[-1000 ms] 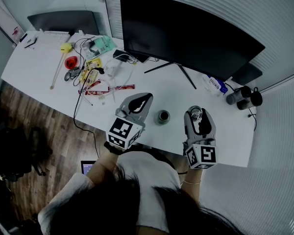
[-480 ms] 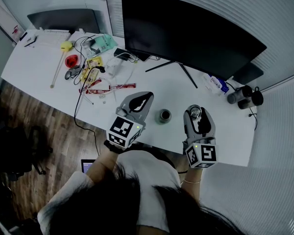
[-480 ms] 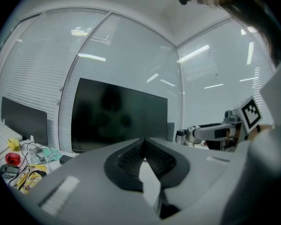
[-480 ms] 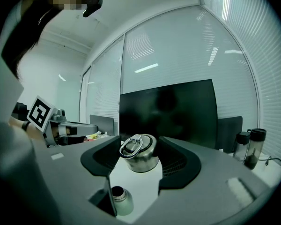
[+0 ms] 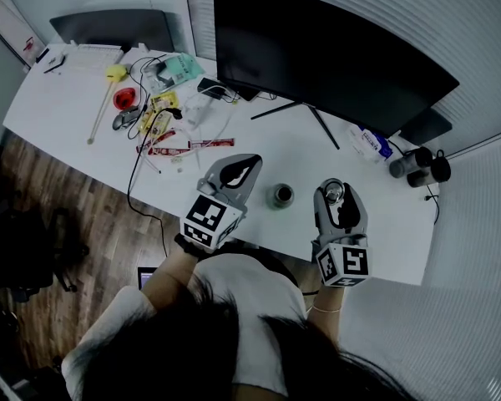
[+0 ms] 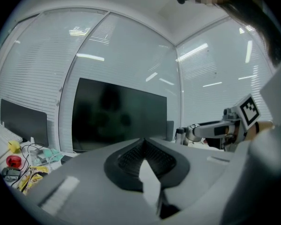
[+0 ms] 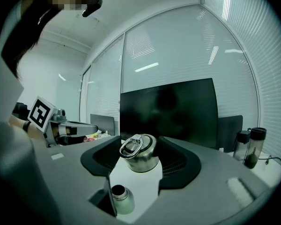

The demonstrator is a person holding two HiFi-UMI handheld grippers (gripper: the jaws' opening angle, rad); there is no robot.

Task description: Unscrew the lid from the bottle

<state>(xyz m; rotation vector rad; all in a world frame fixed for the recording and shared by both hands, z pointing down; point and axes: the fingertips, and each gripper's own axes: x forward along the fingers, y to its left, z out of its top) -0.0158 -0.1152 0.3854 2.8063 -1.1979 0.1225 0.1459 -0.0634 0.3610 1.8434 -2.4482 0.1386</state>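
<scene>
From above, the head view shows the bottle (image 5: pixel 281 196) standing upright near the front edge of the white bench (image 5: pixel 67 107), between the two tools and touching neither. Only the right gripper view shows its open mouth, low in the picture, and the ring handle on top of the lid (image 7: pixel 139 154). The left gripper view shows neither bottle nor lid, only the monitor (image 6: pixel 117 116) and the other tool off to its right.

Both hands hold their tools about level over the front edge, pointing toward the monitor.

The left tool (image 6: pixel 144 138) has its jaws closed together with nothing between them. The right tool (image 5: pixel 335 188) has its jaws wide, and their dark pads clamp the lid from both sides, holding it above the bench to the right of the bottle.
</scene>
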